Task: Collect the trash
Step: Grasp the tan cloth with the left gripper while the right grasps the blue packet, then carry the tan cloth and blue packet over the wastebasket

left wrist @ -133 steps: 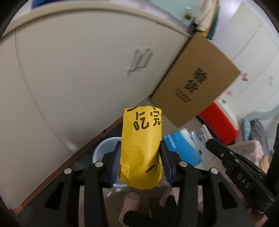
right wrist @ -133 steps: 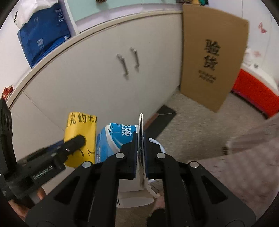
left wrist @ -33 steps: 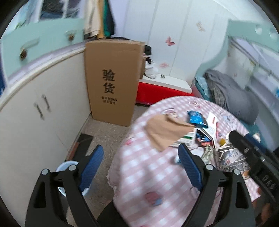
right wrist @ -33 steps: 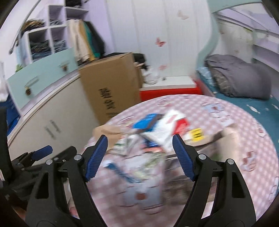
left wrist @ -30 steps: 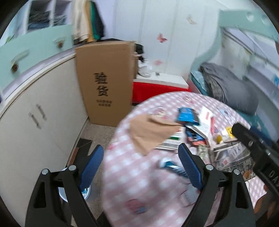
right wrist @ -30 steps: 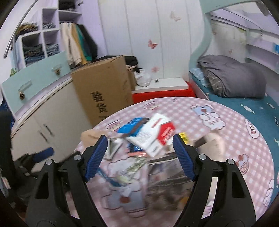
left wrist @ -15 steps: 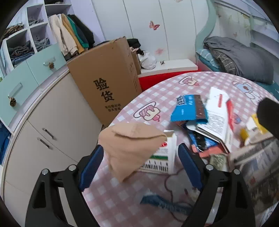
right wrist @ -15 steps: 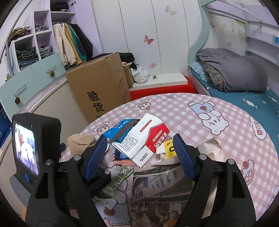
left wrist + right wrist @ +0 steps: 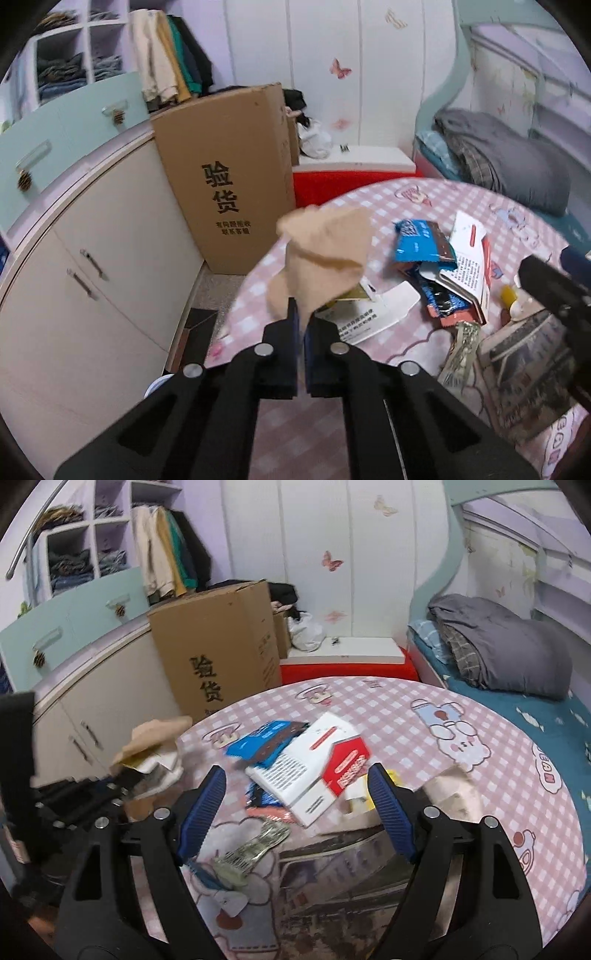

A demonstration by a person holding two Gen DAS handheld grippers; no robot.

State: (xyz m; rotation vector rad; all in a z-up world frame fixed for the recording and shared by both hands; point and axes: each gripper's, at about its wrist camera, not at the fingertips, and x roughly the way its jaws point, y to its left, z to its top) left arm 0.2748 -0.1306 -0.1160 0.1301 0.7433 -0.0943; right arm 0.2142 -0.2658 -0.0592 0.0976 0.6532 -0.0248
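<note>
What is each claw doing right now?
Left claw: shut on the tan paper bag.
Right claw: open, holding nothing.

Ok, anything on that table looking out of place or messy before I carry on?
Yes. The pink checked table is strewn with litter: a blue wrapper, a red and white box lying askew over other scraps, and a crumpled silver wrapper. The left gripper is shut on tan crumpled paper; the right gripper is open.

Tall cardboard box (image 9: 236,177) against white cabinet (image 9: 92,266), red-and-white chest (image 9: 347,662) beside it, grey blanket (image 9: 498,646) on bed.
</note>
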